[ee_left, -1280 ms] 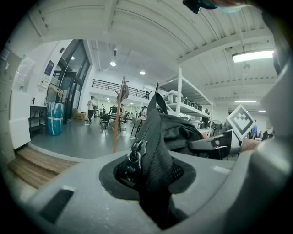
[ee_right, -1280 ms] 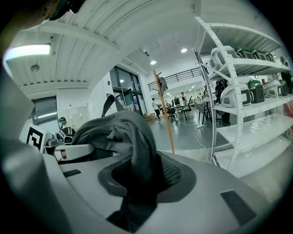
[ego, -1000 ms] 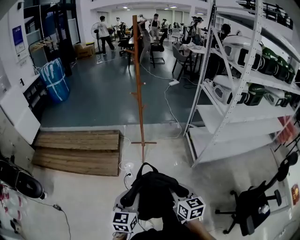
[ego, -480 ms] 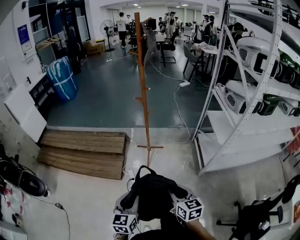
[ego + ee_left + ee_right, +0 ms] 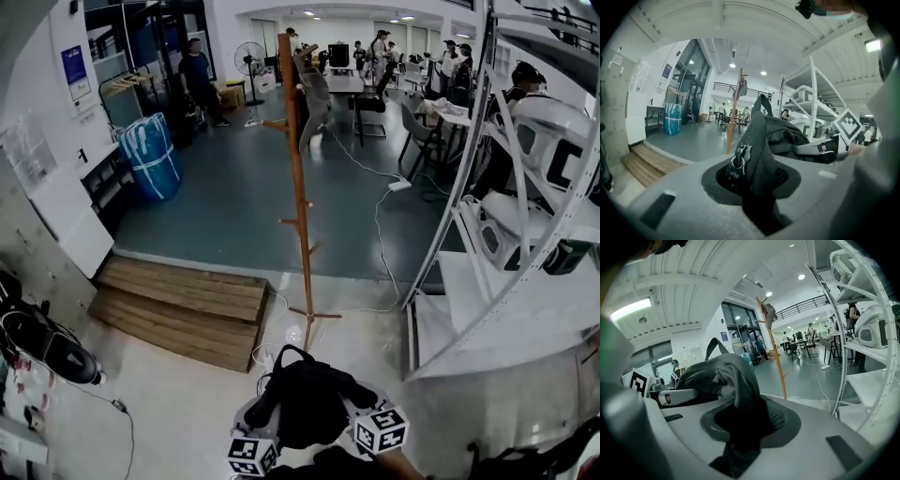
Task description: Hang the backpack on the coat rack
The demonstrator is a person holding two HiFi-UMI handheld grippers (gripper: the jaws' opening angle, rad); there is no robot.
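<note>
- White metal shelving (image 5: 487,281) stands off to the right of the right gripper (image 5: 361,401). It fills more of the head view than a second ago, so the person has walked forward.
- Wooden platform (image 5: 187,305) lies ahead and to the left of the left gripper (image 5: 258,419), also nearer than before.
- Wooden coat rack (image 5: 298,187) rises straight ahead of both grippers. Its foot is now just beyond the load, where earlier it was well apart. A grey garment seems to hang near its top, though which pegs are free is hard to tell from here.
- Black backpack (image 5: 305,403) is carried between the two grippers, off the floor, its top loop pointing toward the rack. It is not yet hung.
- Both tools are clamped on backpack fabric: the left on a zipped edge, the right on a bunched fold.
- Metal zip pull (image 5: 737,161) dangles just left of the cloth in the left jaws.
- Judgement: the approach is nearly over. Raising the loop to a peg comes next.
</note>
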